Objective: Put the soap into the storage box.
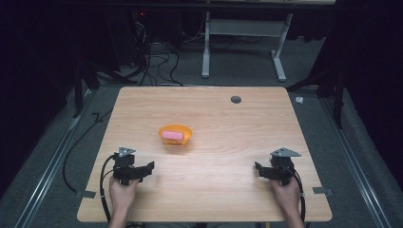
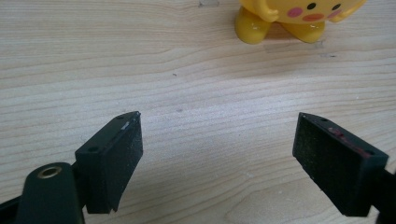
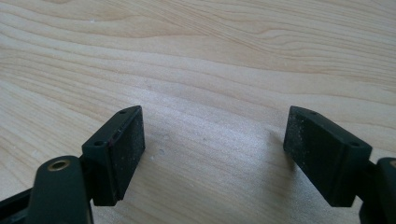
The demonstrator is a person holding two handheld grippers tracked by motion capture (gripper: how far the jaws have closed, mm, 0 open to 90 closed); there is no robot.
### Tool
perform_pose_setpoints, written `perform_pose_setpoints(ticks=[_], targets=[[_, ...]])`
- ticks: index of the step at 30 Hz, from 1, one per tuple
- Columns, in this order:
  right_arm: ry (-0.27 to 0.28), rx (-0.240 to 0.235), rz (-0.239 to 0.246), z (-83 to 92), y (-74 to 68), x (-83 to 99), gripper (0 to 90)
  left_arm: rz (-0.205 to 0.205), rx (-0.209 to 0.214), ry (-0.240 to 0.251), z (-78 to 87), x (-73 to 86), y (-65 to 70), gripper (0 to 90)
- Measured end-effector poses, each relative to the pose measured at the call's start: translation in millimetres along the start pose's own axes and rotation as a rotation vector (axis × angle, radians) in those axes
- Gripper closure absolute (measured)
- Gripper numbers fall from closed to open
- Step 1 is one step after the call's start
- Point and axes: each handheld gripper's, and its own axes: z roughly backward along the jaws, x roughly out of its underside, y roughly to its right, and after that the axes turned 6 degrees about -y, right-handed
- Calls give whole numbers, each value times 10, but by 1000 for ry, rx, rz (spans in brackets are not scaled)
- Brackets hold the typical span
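Fingers (image 2: pixel 112 161) of the left gripper (image 1: pixel 134 170), flat black pads on black arms, stand spread wide with nothing between them but bare wood, and the fingers (image 3: pixel 116 154) of the right gripper (image 1: pixel 266 171) are spread just as wide and equally empty. Both tools sit low over the near part of the light wooden tabletop (image 1: pixel 218 190), one toward each side and well apart from each other, each held from below by a hand: the left hand (image 1: pixel 122 192) and the right hand (image 1: pixel 286 192) come in from the near edge, and a black cable trails back from each tool. Each gripper carries a grey three-cornered plate on top and points inward toward the middle of the tabletop. Farther out, roughly midway between the two grippers and beyond them, stands the small yellow-orange bowl (image 1: pixel 175 136) shaped like a cartoon character; in the left gripper view its stubby yellow feet and a face with pink cheek spots (image 2: pixel 299 18) show at the top edge, ahead and a little to the right of the open fingers, clear of them. Inside the bowl lies a pink oblong block (image 1: pixel 172 135), resting across the middle. Beyond that, near the far edge, a small dark round hole (image 1: pixel 235 99) is set in the tabletop, and past it grey carpeted floor (image 1: pixel 247 66) carries the white legs of another desk (image 1: pixel 206 52).
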Motion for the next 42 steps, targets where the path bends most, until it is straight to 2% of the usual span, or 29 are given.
perform_pose_setpoints(ticks=[11, 28, 40, 42], targets=[[0, 0, 0, 0, 0, 0, 213, -42, -22, -18, -142, -11, 59, 165], [0, 0, -2, 0, 0, 0, 213, -56, -35, -10, -247, -22, 99, 162], [-1, -1, -3, 0, -1, 0, 213, -80, -60, 2, -310, -14, 145, 159], [-1, -1, -3, 0, -1, 0, 213, -96, -74, -5, -334, -8, 161, 158]])
